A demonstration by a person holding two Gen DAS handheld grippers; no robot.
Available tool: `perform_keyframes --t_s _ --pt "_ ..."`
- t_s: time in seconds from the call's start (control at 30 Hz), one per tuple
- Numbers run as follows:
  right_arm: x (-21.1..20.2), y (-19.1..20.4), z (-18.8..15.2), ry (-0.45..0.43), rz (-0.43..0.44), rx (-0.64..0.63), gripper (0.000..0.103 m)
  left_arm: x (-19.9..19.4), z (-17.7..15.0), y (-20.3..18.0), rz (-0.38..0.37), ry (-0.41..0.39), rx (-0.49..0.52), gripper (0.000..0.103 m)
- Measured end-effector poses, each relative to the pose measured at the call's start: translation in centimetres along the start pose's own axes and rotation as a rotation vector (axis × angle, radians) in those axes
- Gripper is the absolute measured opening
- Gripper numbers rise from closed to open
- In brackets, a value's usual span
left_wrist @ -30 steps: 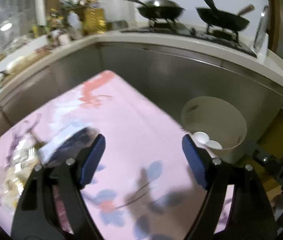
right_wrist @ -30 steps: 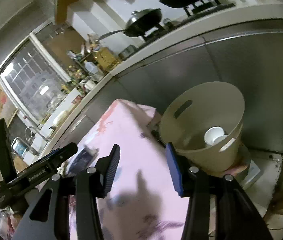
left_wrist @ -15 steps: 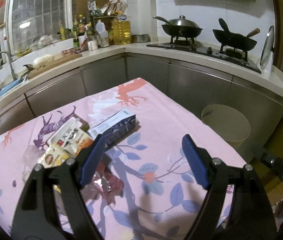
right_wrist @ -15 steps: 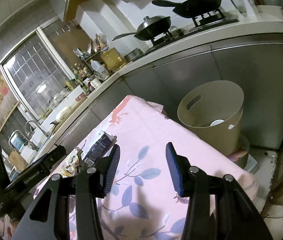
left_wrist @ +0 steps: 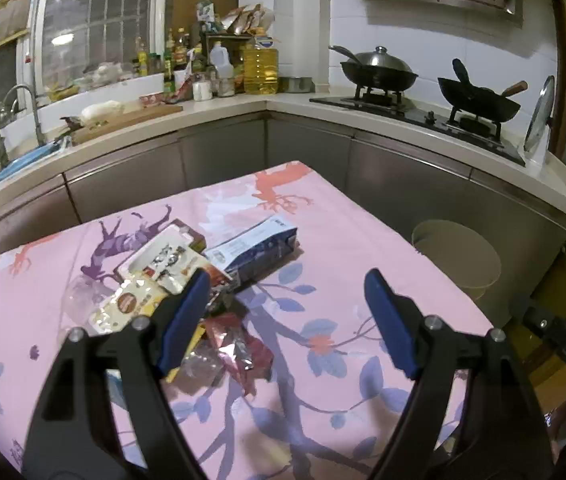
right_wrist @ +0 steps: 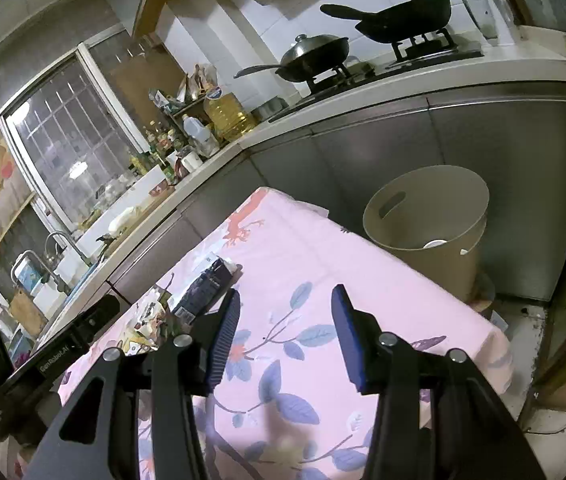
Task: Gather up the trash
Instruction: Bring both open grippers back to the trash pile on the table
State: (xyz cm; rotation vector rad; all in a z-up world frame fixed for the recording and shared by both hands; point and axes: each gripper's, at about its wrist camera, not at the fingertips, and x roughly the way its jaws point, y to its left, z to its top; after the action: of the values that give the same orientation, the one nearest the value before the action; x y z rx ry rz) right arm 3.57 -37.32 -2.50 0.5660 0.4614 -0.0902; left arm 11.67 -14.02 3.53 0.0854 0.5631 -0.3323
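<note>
Left wrist view: left gripper (left_wrist: 287,312) jaws spread wide, nothing between the pads, hovering above the pink floral tablecloth (left_wrist: 343,216). Trash sits in a loose heap on the cloth: a dark blue and white carton (left_wrist: 257,250) lying on its side at the far end of the heap, a white and yellow snack packet (left_wrist: 139,300) on the near left side, partly behind the left finger (left_wrist: 185,316), a red foil wrapper (left_wrist: 239,344) at the near end of the heap, just below the left finger. Beige bin (left_wrist: 457,254) stands on the floor off the cloth's right edge, well apart from the heap, against the steel cabinets.

Right wrist view: right gripper (right_wrist: 285,338) jaws partly open, empty, over the cloth's right half. The same carton (right_wrist: 203,288) lies just beyond its left finger. Bin (right_wrist: 427,232) is beyond the cloth's far right edge; something white (right_wrist: 435,244) lies in its bottom, too small to identify.
</note>
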Motion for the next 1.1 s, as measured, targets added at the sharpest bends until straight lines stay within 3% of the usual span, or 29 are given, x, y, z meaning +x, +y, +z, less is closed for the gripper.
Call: perform_keyframes --t_s 0.53,0.83,1.1 --pt "0.6 0.2 -0.6 0.012 -0.010 0.016 0.046 0.0 -0.7 0.0 -0.024 0.004 0.032 0.076" --pt "0.6 -1.1 -1.0 -0.001 -0.035 0.078 0.055 0.0 -1.2 -1.2 -0.016 0.000 0.099 0.080" --pt "1.4 -0.9 -1.3 0.037 -0.042 0.082 0.056 0.1 -1.5 0.1 0.000 0.000 0.076 0.080"
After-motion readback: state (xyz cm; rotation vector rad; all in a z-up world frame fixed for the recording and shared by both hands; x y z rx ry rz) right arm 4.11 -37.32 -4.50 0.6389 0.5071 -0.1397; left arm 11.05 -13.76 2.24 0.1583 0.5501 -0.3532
